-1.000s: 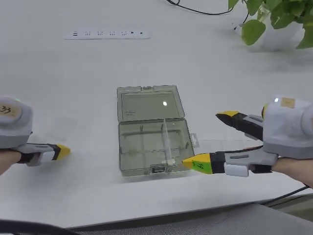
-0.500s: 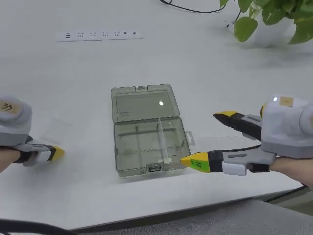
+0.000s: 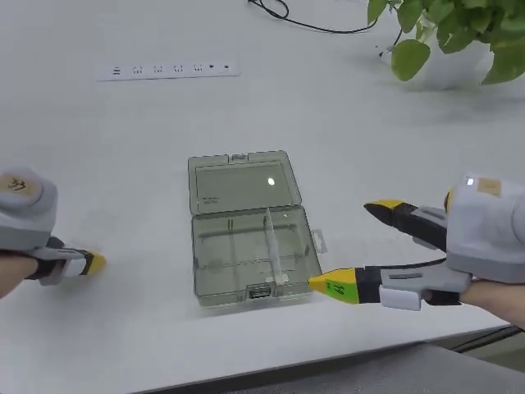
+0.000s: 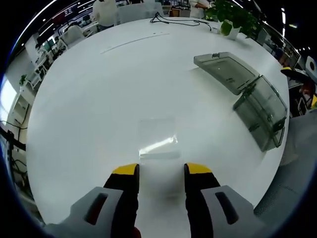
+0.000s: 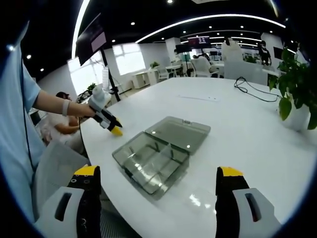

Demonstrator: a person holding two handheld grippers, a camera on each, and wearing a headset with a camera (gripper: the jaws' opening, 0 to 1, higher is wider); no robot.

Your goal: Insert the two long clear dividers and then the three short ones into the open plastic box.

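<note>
Looking down on a white table [image 3: 123,148] now. Dead centre: the open plastic box [image 3: 250,275], smoky and see-through, with its lid [image 3: 244,182] laid flat on the far side, toward the power strip [image 3: 168,70]. Inside the tray, already standing on edge, one long clear divider [image 3: 271,246], running front to back, right of the middle. No telling through the tinted plastic about a second one.

Over on the right, the right gripper [image 3: 349,245], held just beside the box, spread wide and gripping nothing. Lower yellow tip close to the front right corner of the box, upper tip well clear of it. Same story from its own camera [image 5: 158,172]: box ahead and between the two jaws, bare table on either side.

Out to the left, the left gripper [image 3: 86,263], held low over the table and well apart from the box. From its own camera [image 4: 161,171]: parted, with nothing clasped. Lying flat on the table just ahead of the yellow tips, a clear divider [image 4: 157,145], glinting and untouched. Long or short, impossible to say. Off to the right in that view, the box again, lid thrown back.

Far back: a black cable [image 3: 295,18], and a potted plant [image 3: 447,33] at the far right corner.
</note>
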